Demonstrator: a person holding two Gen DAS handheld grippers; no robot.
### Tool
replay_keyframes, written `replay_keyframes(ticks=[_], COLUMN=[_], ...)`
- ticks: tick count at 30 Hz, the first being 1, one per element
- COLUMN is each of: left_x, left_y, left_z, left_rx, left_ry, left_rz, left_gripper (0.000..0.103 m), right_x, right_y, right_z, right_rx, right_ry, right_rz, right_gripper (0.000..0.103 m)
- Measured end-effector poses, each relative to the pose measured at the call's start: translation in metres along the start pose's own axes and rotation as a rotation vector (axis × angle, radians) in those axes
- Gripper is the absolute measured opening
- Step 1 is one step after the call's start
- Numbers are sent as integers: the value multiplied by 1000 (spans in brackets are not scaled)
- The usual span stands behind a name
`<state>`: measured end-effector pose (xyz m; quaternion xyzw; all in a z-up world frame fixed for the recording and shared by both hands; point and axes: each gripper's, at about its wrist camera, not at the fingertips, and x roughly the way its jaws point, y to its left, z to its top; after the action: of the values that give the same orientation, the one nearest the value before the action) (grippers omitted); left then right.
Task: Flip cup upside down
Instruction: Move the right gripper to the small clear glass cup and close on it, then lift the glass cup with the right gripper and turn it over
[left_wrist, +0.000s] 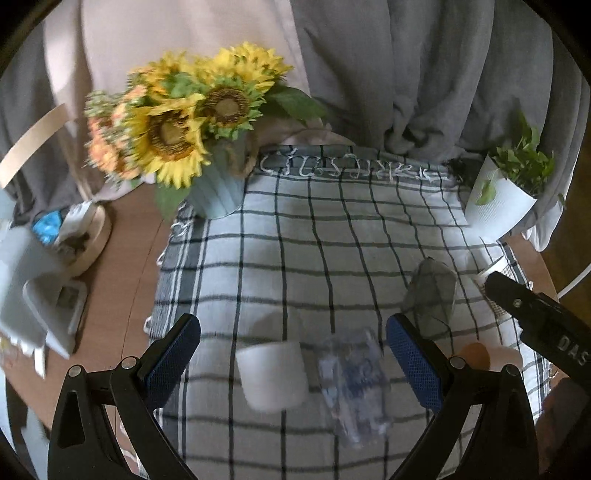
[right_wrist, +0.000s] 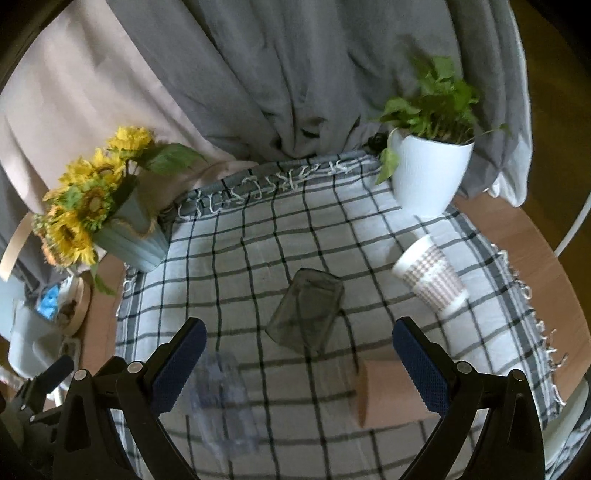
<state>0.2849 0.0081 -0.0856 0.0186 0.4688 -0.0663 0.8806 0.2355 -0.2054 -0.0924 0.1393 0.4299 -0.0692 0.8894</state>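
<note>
Several cups share the checked grey-and-white cloth on the brown worktop. In the left wrist view, the left tongs stand wide and hold nothing; between the blue-padded fingers, slightly toward the left one, a plain white cup seems to sit with its closed end up, though blur leaves that unsure. Just right of it lies a clear ribbed plastic cup on its side, long axis running away from the camera. A smoky grey glass tumbler lies farther off to the right, beyond the right finger. In the right wrist view, the right tongs are also wide and empty. The grey tumbler lies dead ahead between the fingers, tilted on its side. A tan cardboard-like cup lies on its side near the right finger, and a white paper cup with a dotted pattern lies tipped farther right. The clear cup sits beside the left finger. Which cup is meant I cannot tell; the tumbler looks handiest for the right tongs.
</note>
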Motion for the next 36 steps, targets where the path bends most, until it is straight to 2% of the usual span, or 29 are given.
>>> replay_keyframes(ticks=[8,14,21,24,26,31,33,36], left_x=[53,91,120,127,132,142,144,147], left_y=[0,0,-1,-2,-2,-4,-5,-7], left_z=[37,47,56,57,57,55,53,52], left_rx=[59,81,92,102,105,112,114,116], left_ry=[70,147,183,188,197,220,229,240], left_rz=[-42,-51,-50,-47,-48,-48,-49,-60], left_gripper=[102,102,102,102,102,102,102,102], right_x=[70,121,164,176,182,194,198,199], right_y=[2,-5,-8,-10,-11,-8,-8,-10], right_z=[24,30,30,29,26,21,19,17], right_rx=[103,166,205,216,220,208,206,213], right_ry=[157,274,379,407,424,454,458,450], right_rz=[-38,-73,-126,-146,-157,-177,-192,-185], right_gripper=[101,100,92,91,85,78,71,71])
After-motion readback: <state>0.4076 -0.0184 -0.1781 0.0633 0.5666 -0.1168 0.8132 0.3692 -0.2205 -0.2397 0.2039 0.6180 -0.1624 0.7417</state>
